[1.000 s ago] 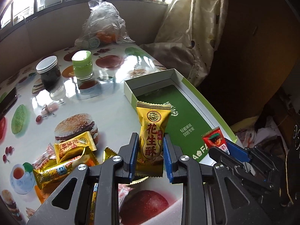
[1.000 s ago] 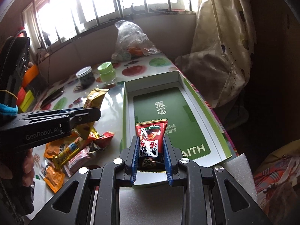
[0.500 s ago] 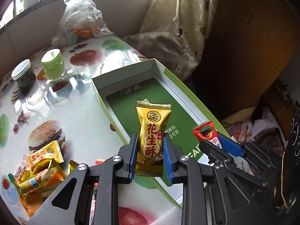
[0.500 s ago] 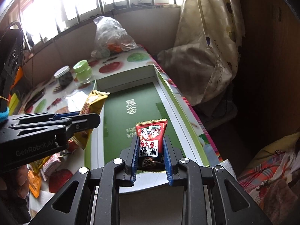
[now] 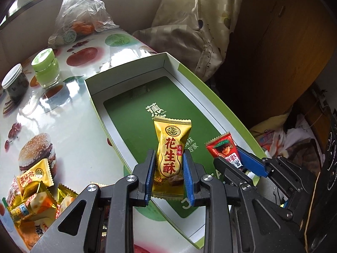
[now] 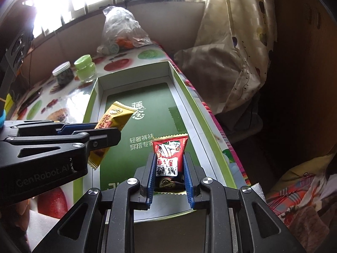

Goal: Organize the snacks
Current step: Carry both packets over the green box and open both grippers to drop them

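Crinkled foil snack wrappers [image 5: 31, 196] lay heaped on the glossy fruit-print tablecloth [image 5: 69, 130] at left. The left gripper [image 5: 169, 168] was clenched on a gold pillow-shaped candy packet [image 5: 170, 154], held over the shallow rectangular green-and-white cardboard box [image 5: 134, 113]. Just right of it, the right gripper [image 6: 169, 172] pinched a glossy red snack packet [image 6: 169, 149] above the box's near end.

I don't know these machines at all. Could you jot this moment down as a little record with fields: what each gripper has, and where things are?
left gripper: shut on the yellow snack
right gripper: shut on the red snack
position: both snacks held over the green box
box contents: no snack lying inside yet
loose snacks: piled on the table, left of the box
also on table: two jars, a plastic bag
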Demonstrator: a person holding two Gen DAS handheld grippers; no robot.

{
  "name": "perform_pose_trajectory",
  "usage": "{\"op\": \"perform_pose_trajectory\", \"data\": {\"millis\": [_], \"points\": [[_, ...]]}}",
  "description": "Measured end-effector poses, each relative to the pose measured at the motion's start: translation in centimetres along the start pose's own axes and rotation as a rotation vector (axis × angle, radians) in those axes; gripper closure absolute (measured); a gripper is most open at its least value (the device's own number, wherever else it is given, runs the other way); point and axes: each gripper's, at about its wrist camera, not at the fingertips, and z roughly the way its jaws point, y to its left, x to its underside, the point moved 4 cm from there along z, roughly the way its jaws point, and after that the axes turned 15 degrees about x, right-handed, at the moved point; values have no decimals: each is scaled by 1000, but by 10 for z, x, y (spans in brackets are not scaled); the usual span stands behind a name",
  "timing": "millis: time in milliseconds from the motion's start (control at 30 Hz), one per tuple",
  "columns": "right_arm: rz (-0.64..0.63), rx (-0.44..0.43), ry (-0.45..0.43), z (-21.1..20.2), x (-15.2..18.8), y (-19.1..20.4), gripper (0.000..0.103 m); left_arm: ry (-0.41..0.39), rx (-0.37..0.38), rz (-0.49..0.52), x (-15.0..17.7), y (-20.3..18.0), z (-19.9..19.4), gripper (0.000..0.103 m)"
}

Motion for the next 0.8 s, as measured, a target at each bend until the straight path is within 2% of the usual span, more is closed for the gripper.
{"op": "perform_pose_trajectory", "data": {"millis": [500, 800], "points": [[-23, 17, 0, 3, 3, 2, 80, 13, -1, -12, 1, 2, 8, 76], [-15, 21, -13, 3, 2, 2, 66, 17, 12, -11, 3, 1, 6, 76]]}}
